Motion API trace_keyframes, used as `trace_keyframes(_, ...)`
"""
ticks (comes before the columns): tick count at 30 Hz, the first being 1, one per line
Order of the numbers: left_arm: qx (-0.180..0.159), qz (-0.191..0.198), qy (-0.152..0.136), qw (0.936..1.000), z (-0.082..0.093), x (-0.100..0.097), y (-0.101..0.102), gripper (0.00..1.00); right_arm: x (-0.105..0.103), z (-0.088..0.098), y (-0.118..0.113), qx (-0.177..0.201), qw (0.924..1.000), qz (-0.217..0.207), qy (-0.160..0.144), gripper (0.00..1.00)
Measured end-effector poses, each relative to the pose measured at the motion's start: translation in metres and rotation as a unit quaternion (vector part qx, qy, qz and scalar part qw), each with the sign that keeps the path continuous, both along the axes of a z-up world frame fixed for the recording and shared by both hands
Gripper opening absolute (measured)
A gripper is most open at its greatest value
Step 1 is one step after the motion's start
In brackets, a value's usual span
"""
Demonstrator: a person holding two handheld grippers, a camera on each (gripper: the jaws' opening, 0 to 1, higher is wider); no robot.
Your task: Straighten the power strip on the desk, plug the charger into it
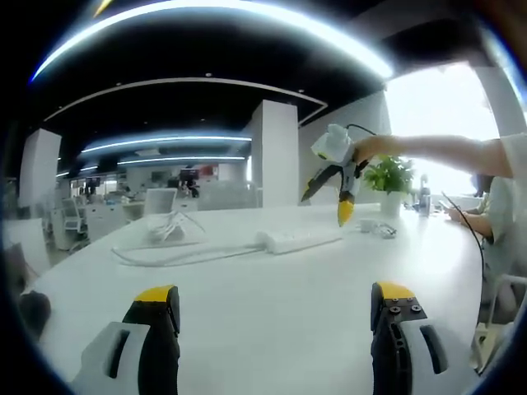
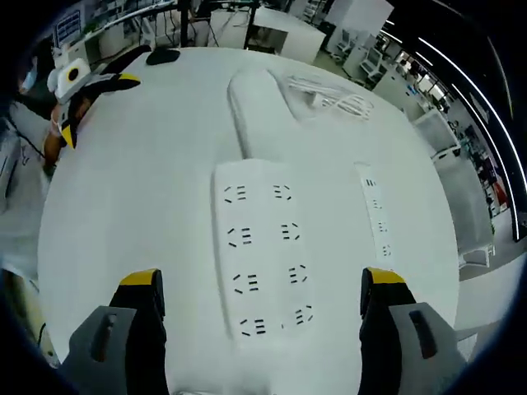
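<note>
The power strip (image 2: 263, 255) lies flat on the white desk (image 2: 148, 189), directly ahead of the right gripper (image 2: 259, 292) and between its two jaws, which stand wide apart and hold nothing. The strip's cable (image 2: 247, 107) runs away across the desk toward a loose white bundle of cord (image 2: 329, 95). Bare desk surface lies on both sides of the strip, out to the curved desk edge. In the left gripper view, the left gripper (image 1: 276, 304) has its jaws spread wide with nothing between them, above open desk surface; the power strip (image 1: 298, 239) lies well ahead. A potted plant (image 1: 389, 183) stands near the far edge.
</note>
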State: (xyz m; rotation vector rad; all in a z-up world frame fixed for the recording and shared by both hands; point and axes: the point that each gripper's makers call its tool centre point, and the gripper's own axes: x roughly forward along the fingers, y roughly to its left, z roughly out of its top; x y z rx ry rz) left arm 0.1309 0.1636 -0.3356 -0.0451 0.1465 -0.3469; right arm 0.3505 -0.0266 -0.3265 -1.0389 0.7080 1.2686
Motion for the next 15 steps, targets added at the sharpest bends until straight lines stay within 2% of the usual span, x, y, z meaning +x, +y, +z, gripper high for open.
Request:
trace_keyframes(6,0.0,0.001,0.002,1.0,-0.001,0.001,0.0,0.99,0.006,-0.014,-0.007,-0.01,0.9995,-0.014,0.025,0.99)
trace_keyframes(15,0.003,0.001,0.004,1.0,-0.001,0.0,-0.001,0.99,0.022,-0.034,-0.014,0.002,0.9964,-0.039,0.075,0.95)
